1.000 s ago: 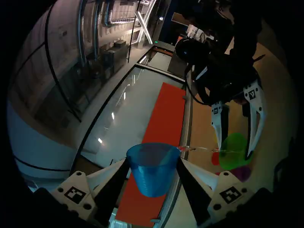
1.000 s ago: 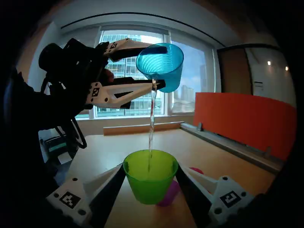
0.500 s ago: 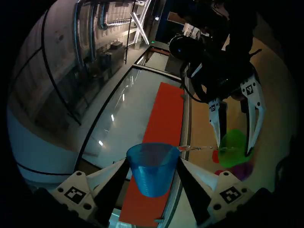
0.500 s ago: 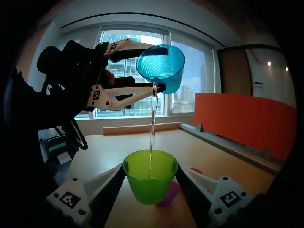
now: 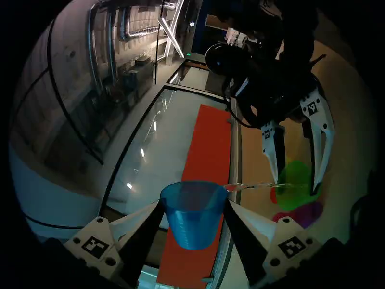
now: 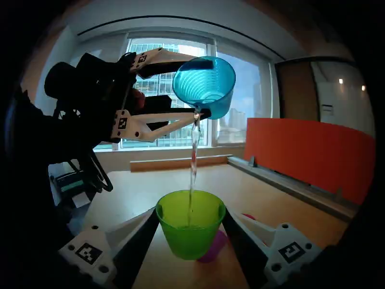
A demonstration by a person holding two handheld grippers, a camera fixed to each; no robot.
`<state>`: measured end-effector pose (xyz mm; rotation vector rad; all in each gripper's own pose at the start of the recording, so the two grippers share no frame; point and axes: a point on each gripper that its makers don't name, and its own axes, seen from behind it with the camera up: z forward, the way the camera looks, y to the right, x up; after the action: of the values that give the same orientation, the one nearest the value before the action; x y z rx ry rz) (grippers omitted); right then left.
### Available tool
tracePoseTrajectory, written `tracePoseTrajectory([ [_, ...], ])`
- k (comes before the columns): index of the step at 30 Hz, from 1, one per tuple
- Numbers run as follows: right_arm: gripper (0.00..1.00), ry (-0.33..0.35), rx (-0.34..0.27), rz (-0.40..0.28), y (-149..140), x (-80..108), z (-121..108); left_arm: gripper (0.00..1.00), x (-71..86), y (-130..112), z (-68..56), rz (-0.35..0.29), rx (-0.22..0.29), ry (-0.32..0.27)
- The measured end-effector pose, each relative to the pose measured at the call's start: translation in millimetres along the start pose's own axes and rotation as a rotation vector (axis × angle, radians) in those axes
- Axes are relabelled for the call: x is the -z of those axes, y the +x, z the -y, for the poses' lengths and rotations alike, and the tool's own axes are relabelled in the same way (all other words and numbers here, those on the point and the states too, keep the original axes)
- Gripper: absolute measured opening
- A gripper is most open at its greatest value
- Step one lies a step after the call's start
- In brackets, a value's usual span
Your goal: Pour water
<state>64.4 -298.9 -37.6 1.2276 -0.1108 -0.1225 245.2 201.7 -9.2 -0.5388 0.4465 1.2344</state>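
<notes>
Blue cup (image 5: 194, 221) in left tool (image 5: 194, 204), above green cup (image 6: 190, 231) in right tool (image 6: 190, 212).

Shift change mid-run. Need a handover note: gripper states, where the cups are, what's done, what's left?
Left gripper: jaws shut on blue cup, held high and tipped, water stream running off its lip.
Right gripper: jaws shut on green cup, upright, directly below; the stream lands inside.
Done: both cups grasped, pour under way. Fill level hard to read.
Left: finish pouring, level the blue cup, probably set both on the table. Mind the purple thing by the green cup.
</notes>
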Motion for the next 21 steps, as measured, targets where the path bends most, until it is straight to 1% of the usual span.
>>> tracePoseTrajectory([
  [15,0.92,0.001,0.003,0.002,0.3,-0.7,-0.3,0.86,-1.0,2.1,-4.8,-0.008,-0.034,0.003],
  [21,0.92,0.001,0.004,0.0,1.2,-0.5,0.6,0.86,0.9,3.6,-5.7,-0.009,-0.062,0.003],
])
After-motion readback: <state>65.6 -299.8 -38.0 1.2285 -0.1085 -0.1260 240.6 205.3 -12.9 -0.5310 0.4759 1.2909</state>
